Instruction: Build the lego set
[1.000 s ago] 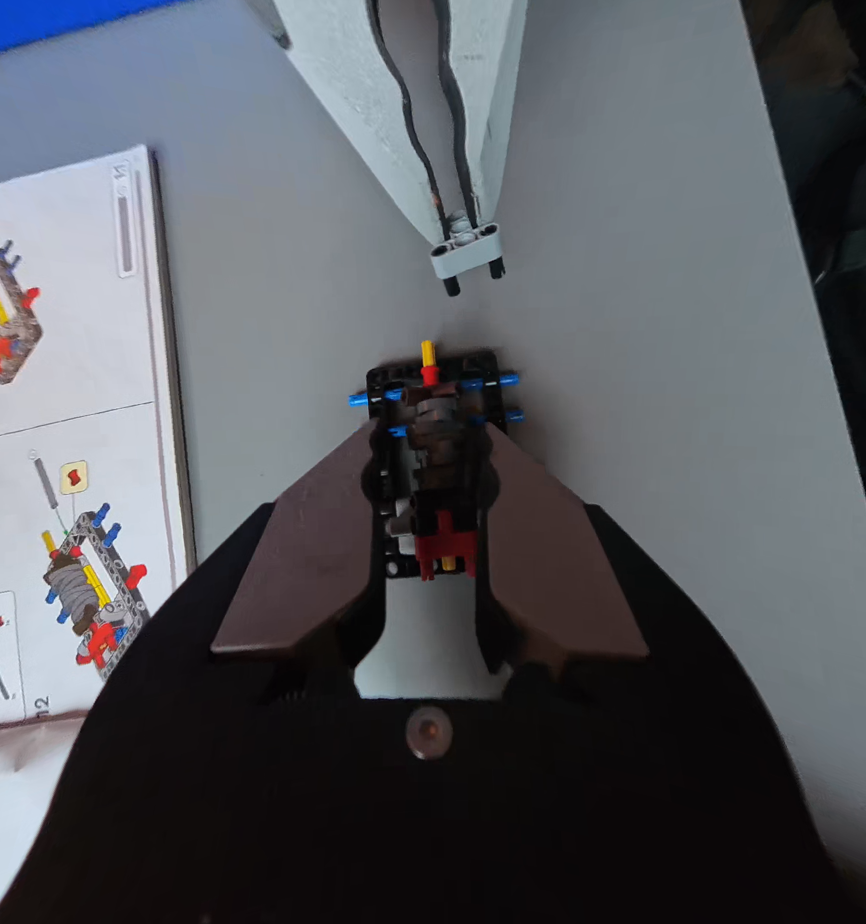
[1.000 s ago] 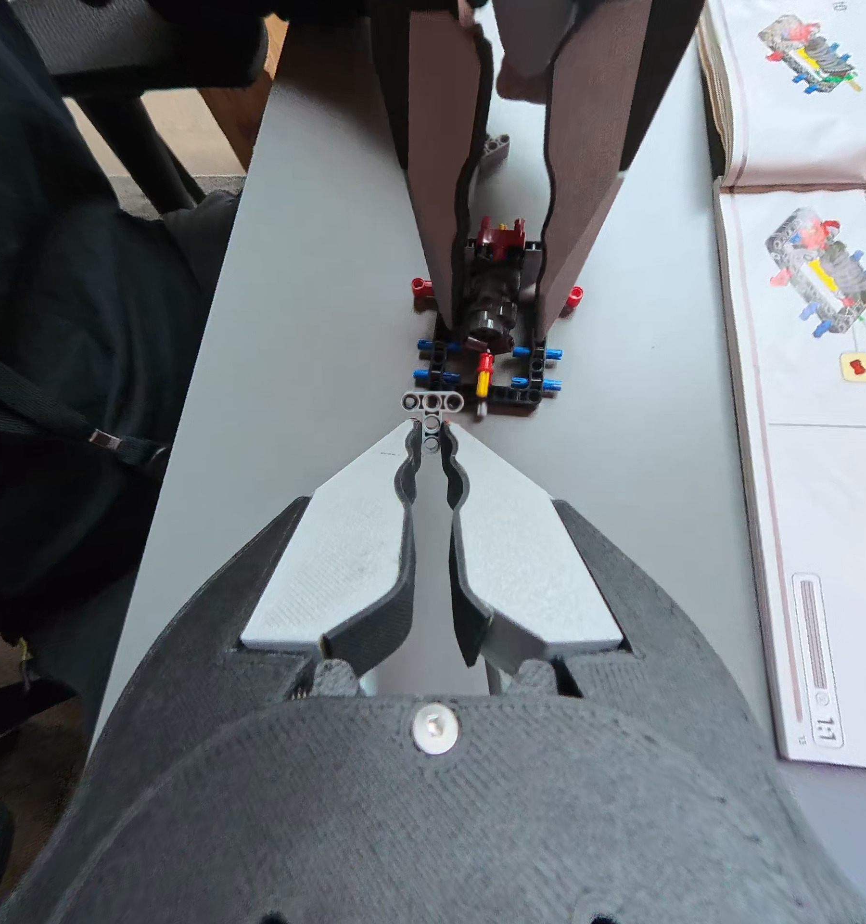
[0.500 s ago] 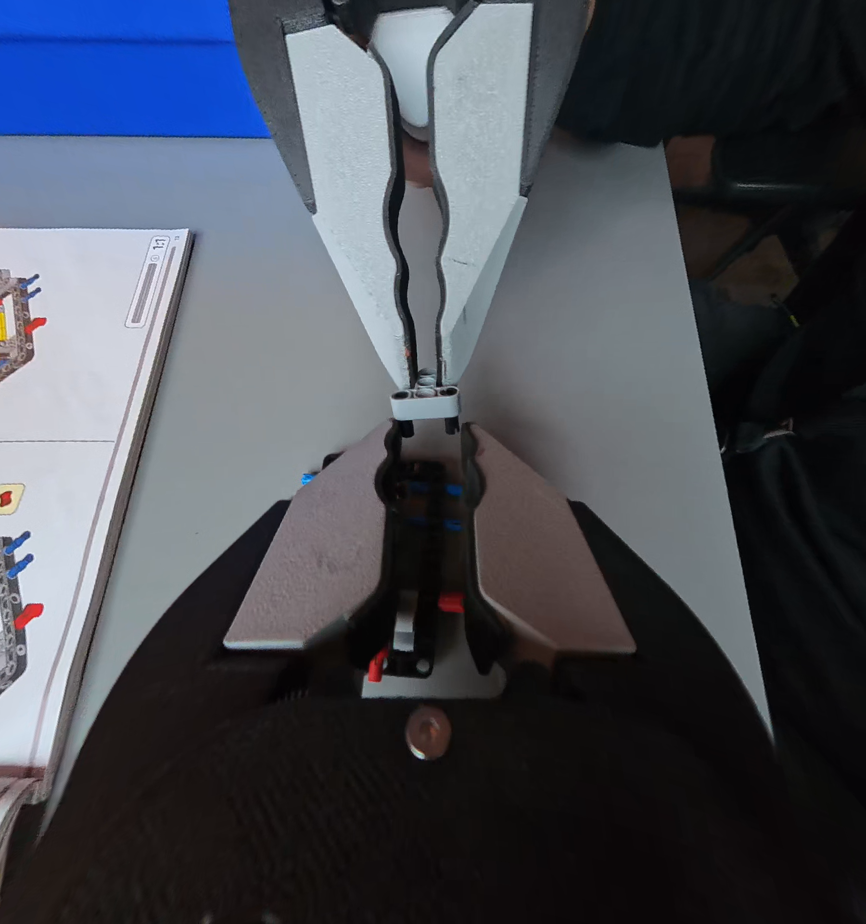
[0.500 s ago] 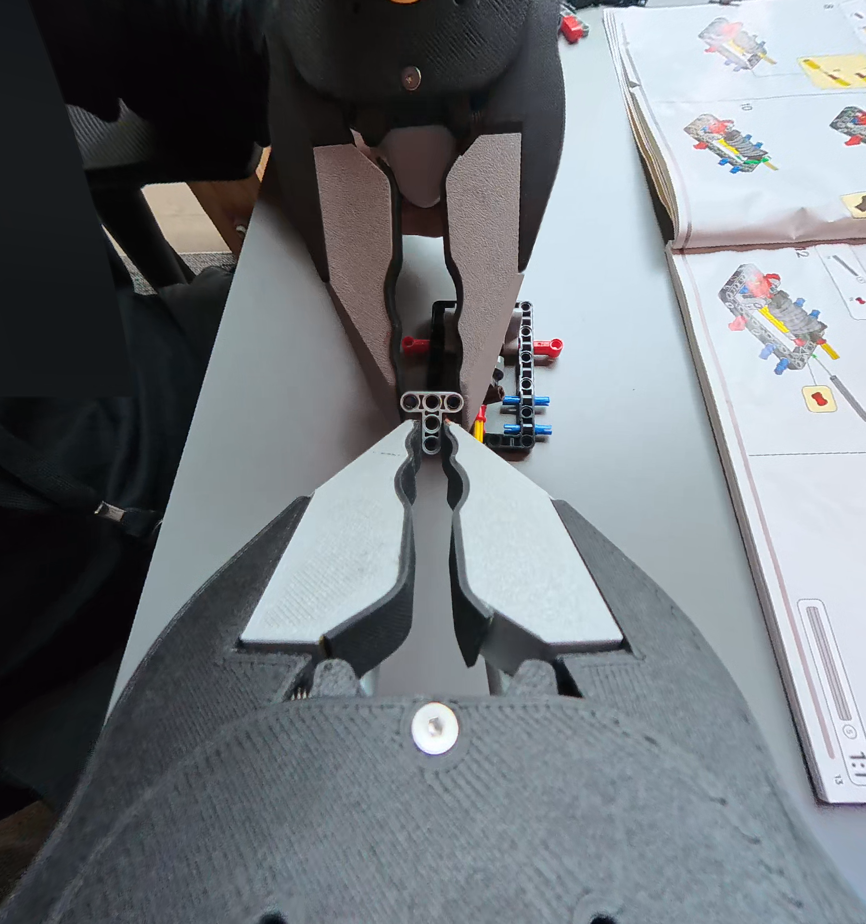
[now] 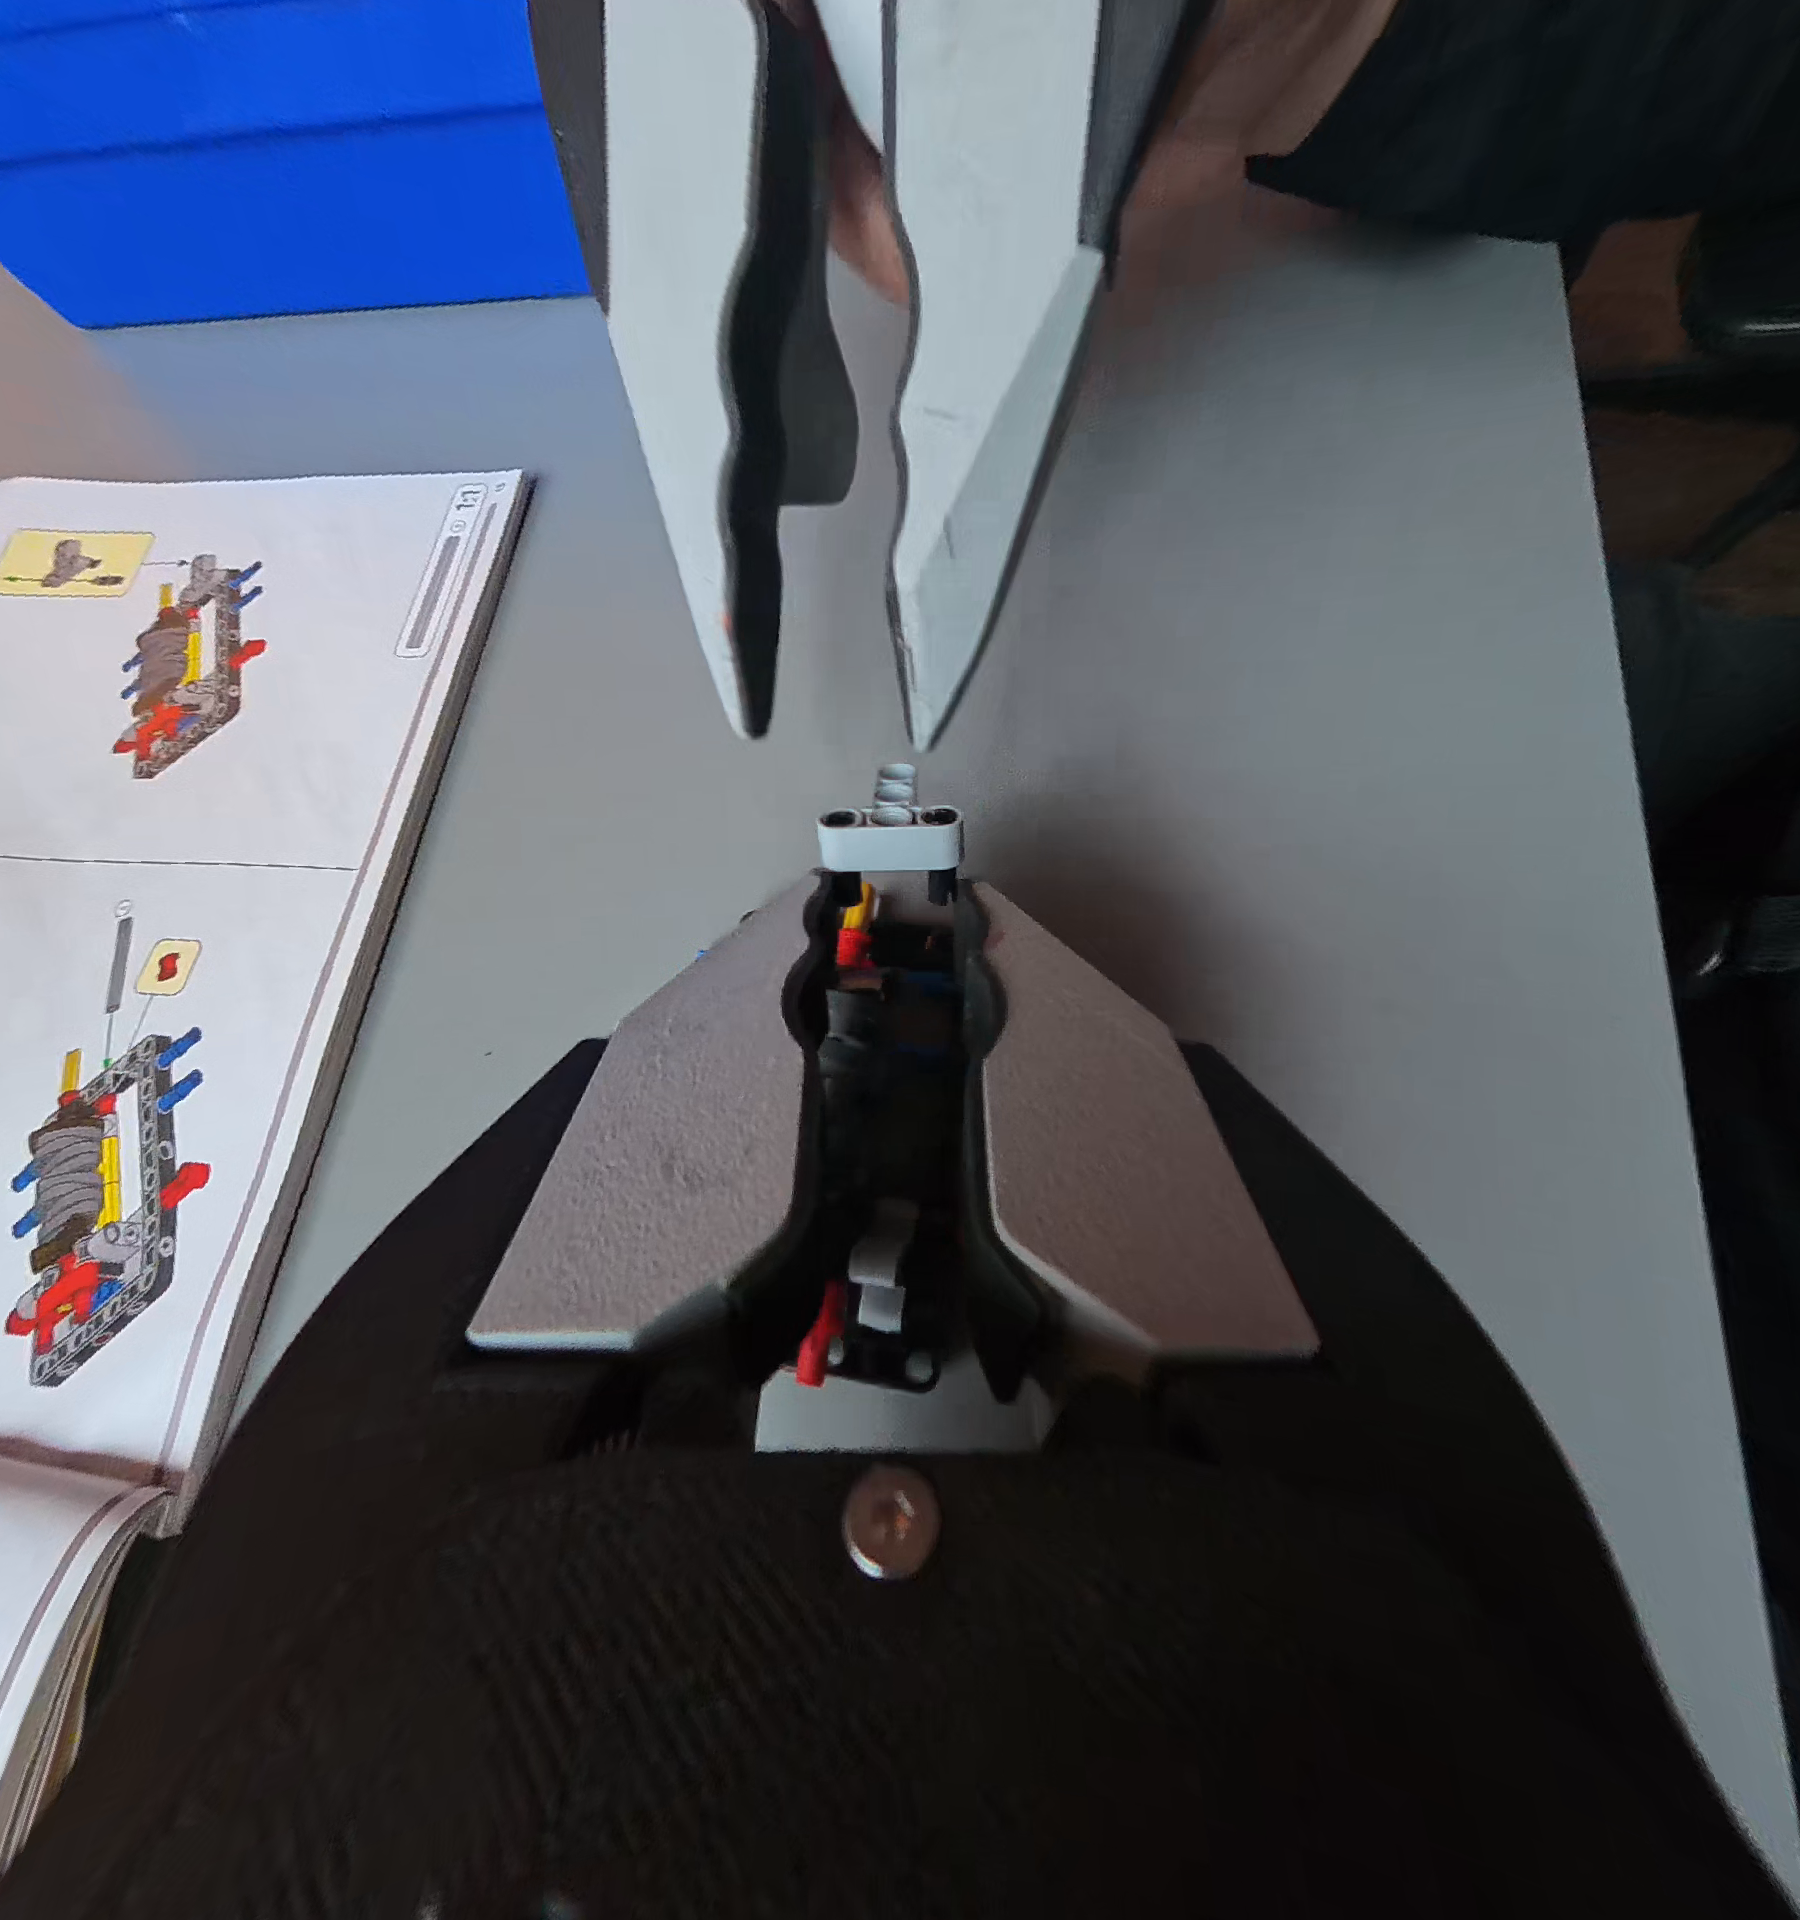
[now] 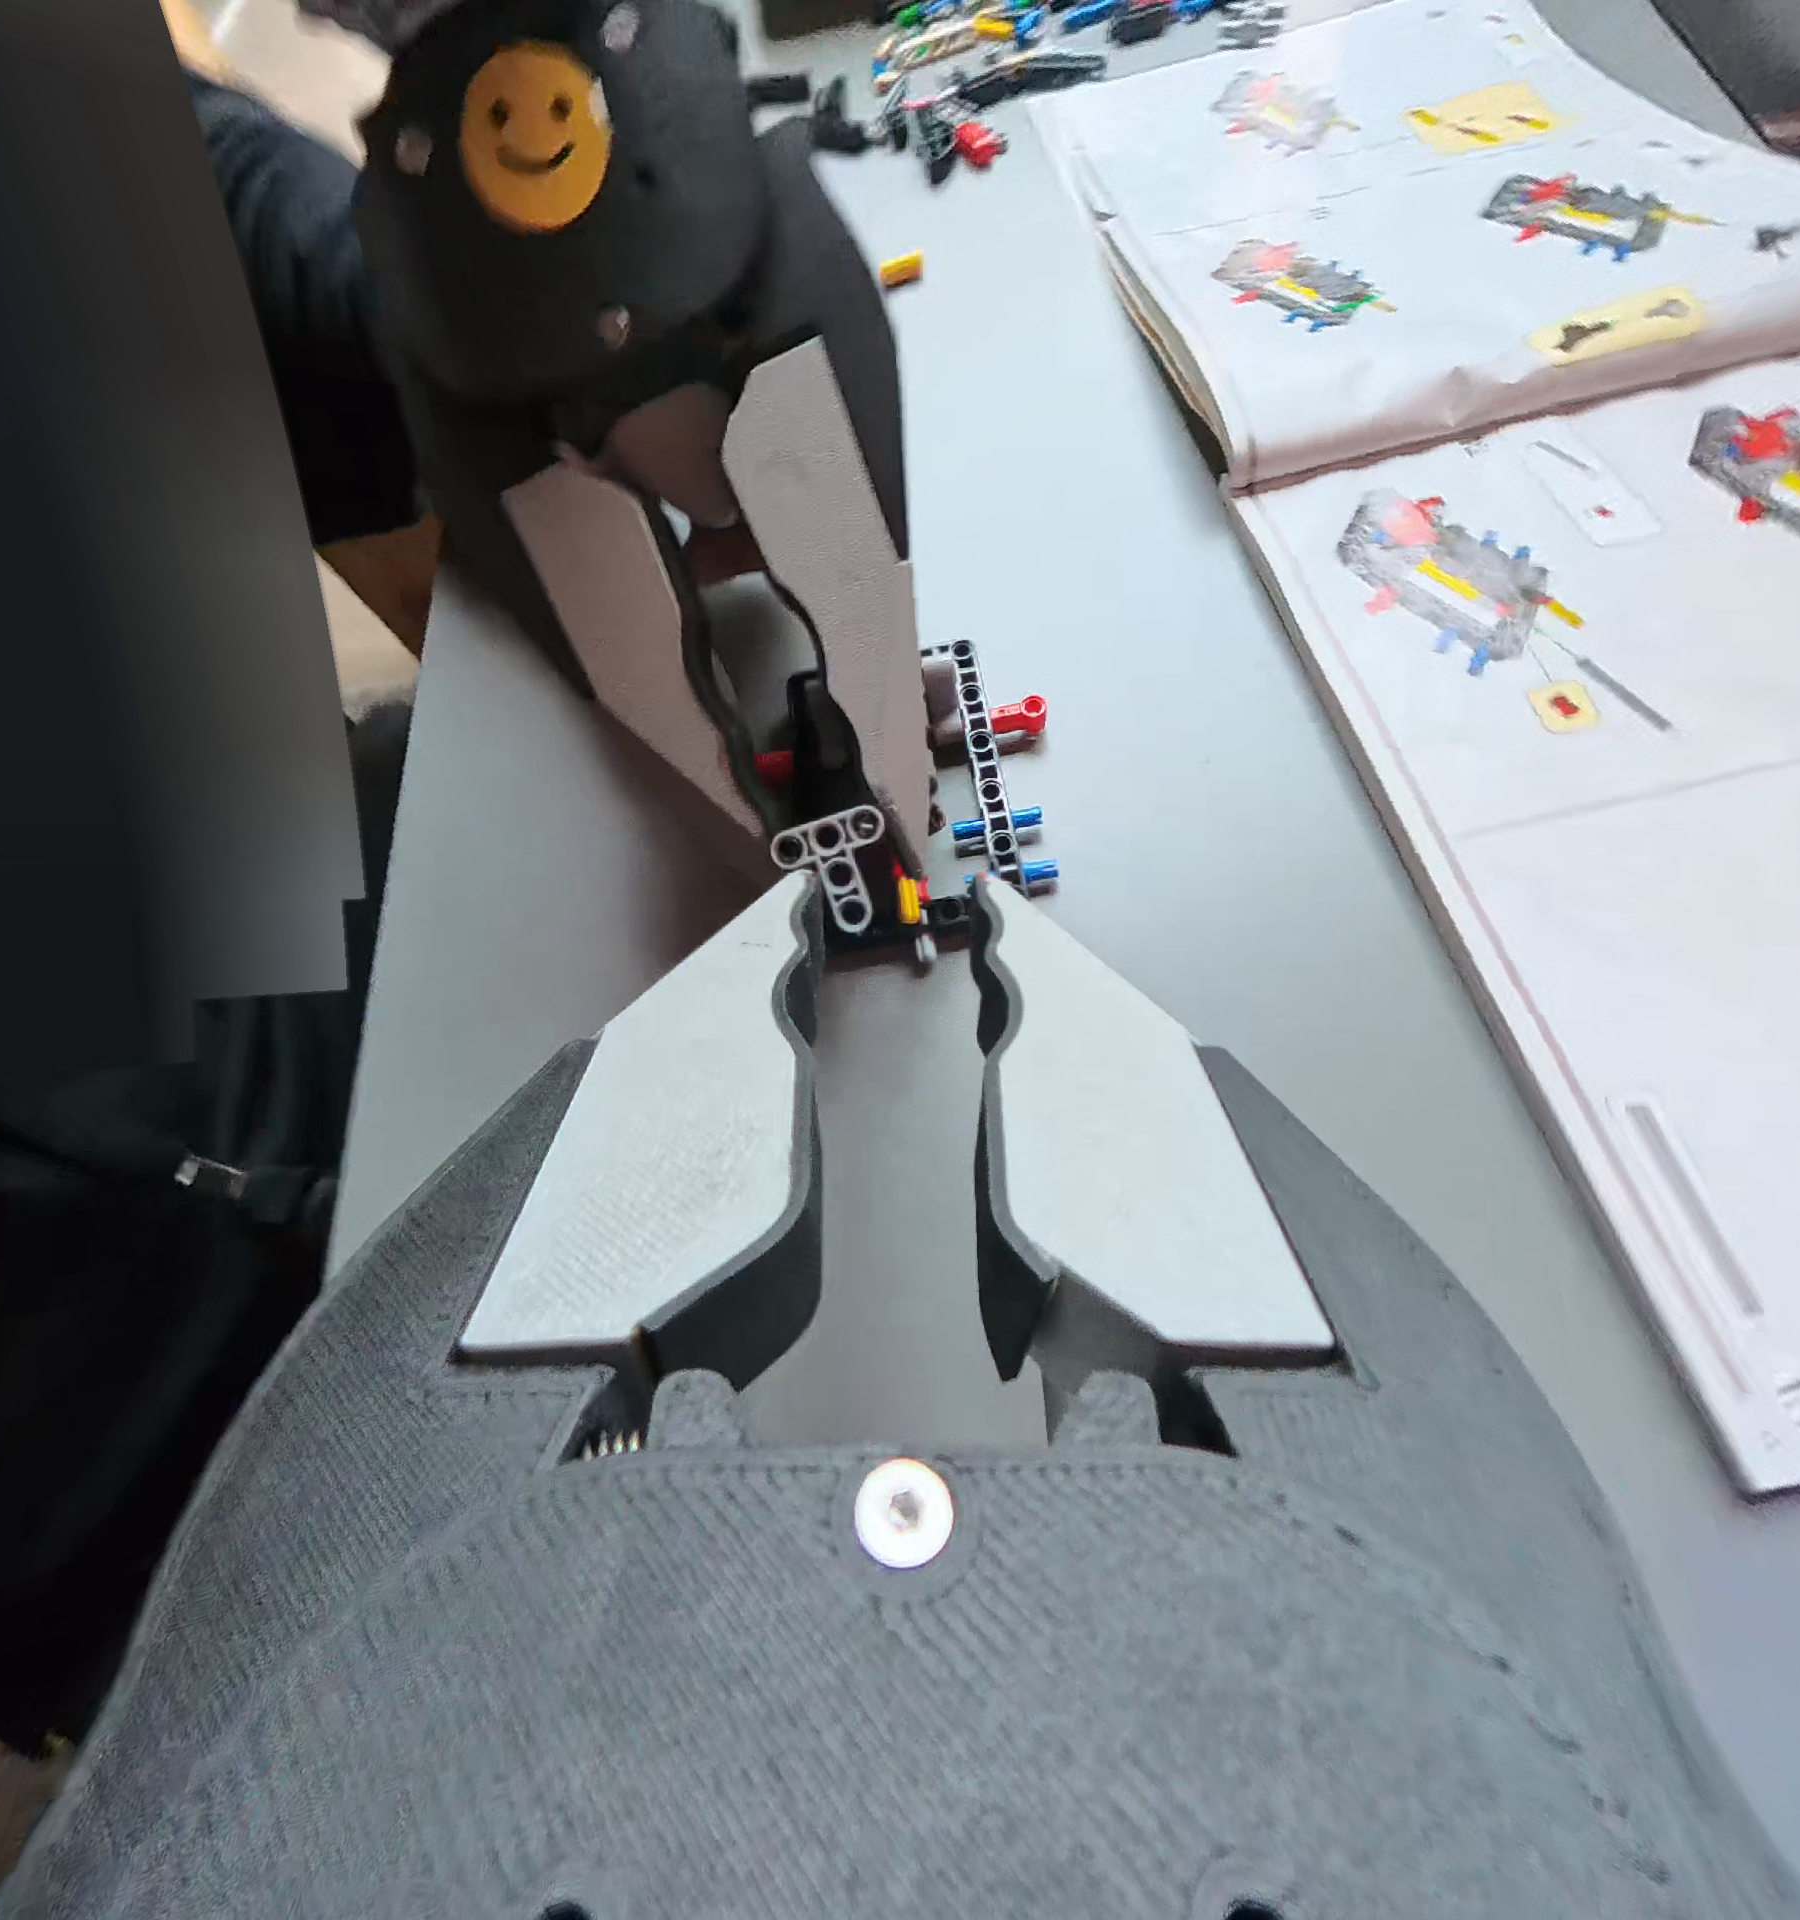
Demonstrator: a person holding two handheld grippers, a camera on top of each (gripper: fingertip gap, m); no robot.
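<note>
Lego frame (image 5: pixel 891 1049), black with red, yellow and blue pins, sits clamped between the dark fingers of the left gripper (image 5: pixel 891 894), which press on its two long sides. In the left wrist view the frame runs lengthwise down the slot between the fingers, its far end level with the fingertips and its near end, with a red pin and a pale grey part, close to the gripper body. In the right wrist view one side beam (image 6: pixel 984 758) of the frame shows beside the left gripper, with blue pins and a red pin sticking out toward the booklet.

A grey T-piece (image 5: pixel 891 831) is seated on the far end of the frame, its crossbar just past the left fingertips and two black pins under it reaching down toward the frame. In the right wrist view the same T-piece (image 6: pixel 834 862) stands face-on, with its stem pointing down.

Right gripper (image 6: pixel 891 894) has its pale grey fingers spread apart and grips nothing. Its left fingertip lies just beside the stem of the T-piece; whether it touches cannot be told. Seen from the left wrist view, the right gripper (image 5: pixel 834 732) hangs just beyond the T-piece, tips apart from it.

The table (image 5: pixel 1291 727) is grey. An open booklet (image 6: pixel 1498 727) with build diagrams lies beside the work, and loose bricks (image 6: pixel 979 73) are scattered at the table's far end. A blue bin (image 5: pixel 252 156) stands behind.
</note>
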